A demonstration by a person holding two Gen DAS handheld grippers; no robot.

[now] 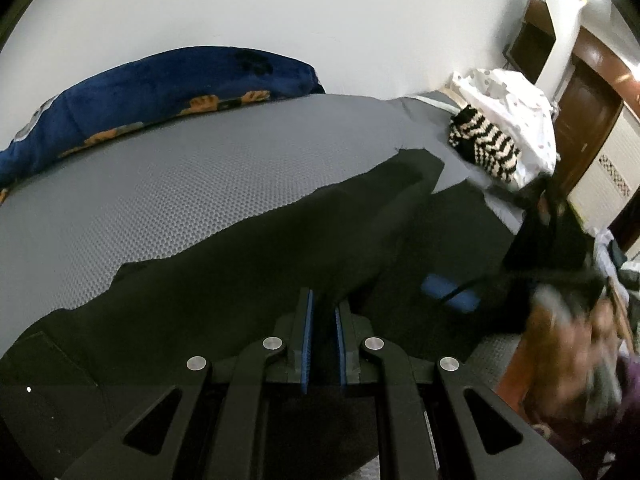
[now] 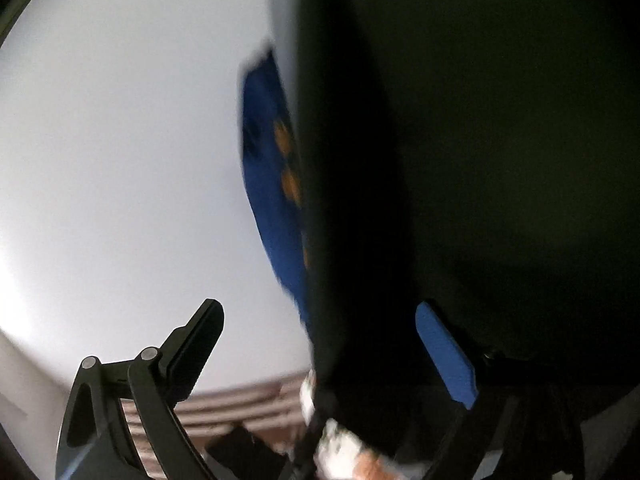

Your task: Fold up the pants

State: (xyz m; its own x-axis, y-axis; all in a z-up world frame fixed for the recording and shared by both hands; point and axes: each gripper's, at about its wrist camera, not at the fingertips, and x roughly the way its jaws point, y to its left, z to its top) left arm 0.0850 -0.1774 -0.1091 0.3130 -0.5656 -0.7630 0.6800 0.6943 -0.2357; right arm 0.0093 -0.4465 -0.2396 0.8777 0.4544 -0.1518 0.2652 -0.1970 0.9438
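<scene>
Black pants (image 1: 280,248) lie spread across the grey mattress (image 1: 180,168) in the left wrist view. My left gripper (image 1: 323,312) is shut on a fold of the pants, with black cloth between its blue pads (image 1: 307,332). My right gripper (image 1: 448,292) shows at the right as a blurred blue pad over the pants. In the right wrist view the right gripper (image 2: 320,344) stands wide open, its fingers (image 2: 444,352) far apart. A dark, blurred hanging stretch of the pants (image 2: 400,160) fills the right half and drapes between the fingers.
A blue blanket with orange prints (image 1: 152,92) lies along the wall at the mattress's far edge; it also shows in the right wrist view (image 2: 272,168). A black-and-white striped garment (image 1: 484,144) and white cloth (image 1: 520,116) sit at the far right. A brown door (image 1: 588,108) stands beyond.
</scene>
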